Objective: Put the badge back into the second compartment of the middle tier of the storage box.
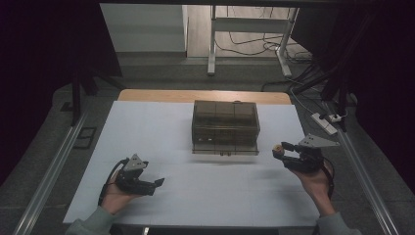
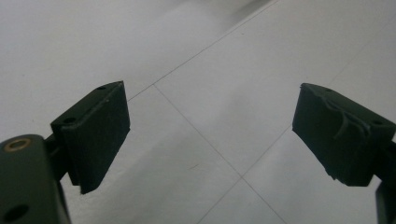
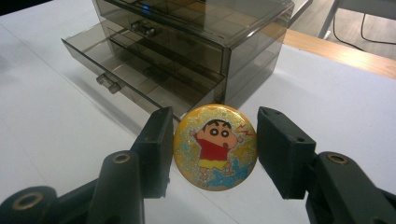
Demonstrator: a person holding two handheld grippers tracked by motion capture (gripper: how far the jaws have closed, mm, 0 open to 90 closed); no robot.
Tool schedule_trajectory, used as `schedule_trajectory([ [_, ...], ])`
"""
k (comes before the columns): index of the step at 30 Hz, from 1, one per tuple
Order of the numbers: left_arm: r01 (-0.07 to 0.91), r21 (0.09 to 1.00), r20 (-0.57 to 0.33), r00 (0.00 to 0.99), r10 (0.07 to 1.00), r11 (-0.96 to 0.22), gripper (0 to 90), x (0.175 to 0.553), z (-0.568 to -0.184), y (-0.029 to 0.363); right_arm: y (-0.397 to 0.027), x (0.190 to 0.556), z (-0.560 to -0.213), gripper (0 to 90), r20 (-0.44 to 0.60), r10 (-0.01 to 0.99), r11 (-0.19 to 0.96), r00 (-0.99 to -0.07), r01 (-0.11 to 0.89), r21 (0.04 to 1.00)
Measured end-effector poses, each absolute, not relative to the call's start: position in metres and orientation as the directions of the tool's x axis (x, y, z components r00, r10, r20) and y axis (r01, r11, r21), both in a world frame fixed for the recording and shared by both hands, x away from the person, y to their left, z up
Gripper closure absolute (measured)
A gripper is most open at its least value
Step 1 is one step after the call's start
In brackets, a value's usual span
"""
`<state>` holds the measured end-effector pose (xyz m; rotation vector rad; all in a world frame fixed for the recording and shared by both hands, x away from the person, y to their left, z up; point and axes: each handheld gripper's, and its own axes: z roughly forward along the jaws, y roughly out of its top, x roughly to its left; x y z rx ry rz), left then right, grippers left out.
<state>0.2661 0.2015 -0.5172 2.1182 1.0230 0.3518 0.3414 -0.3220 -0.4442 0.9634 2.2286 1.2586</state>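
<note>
The left gripper (image 2: 210, 135) has two black jaws, and they are wide apart. Nothing is between them. The pad (image 2: 95, 135) on one side looks smooth. The pad (image 2: 338, 133) on the other side looks torn and rough at its edge. Under them is a white table (image 2: 210, 70) with thin lines that cross.

I count one smoky drawer box (image 1: 225, 128) on my desk (image 1: 147, 137) and one cartoon badge (image 3: 215, 147). I have two grippers: left gripper (image 1: 157, 183), right gripper (image 1: 280, 151).
</note>
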Motion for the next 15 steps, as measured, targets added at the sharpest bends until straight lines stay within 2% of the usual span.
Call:
schedule_trajectory([
  [15, 0.558, 0.725, -0.069, 0.643, 0.763, -0.405, 11.6, 0.266, -0.517, 0.203, -0.308, 0.346, -0.440, 47.2, -0.018, 0.717, 0.359, -0.697, 0.347, 0.866],
])
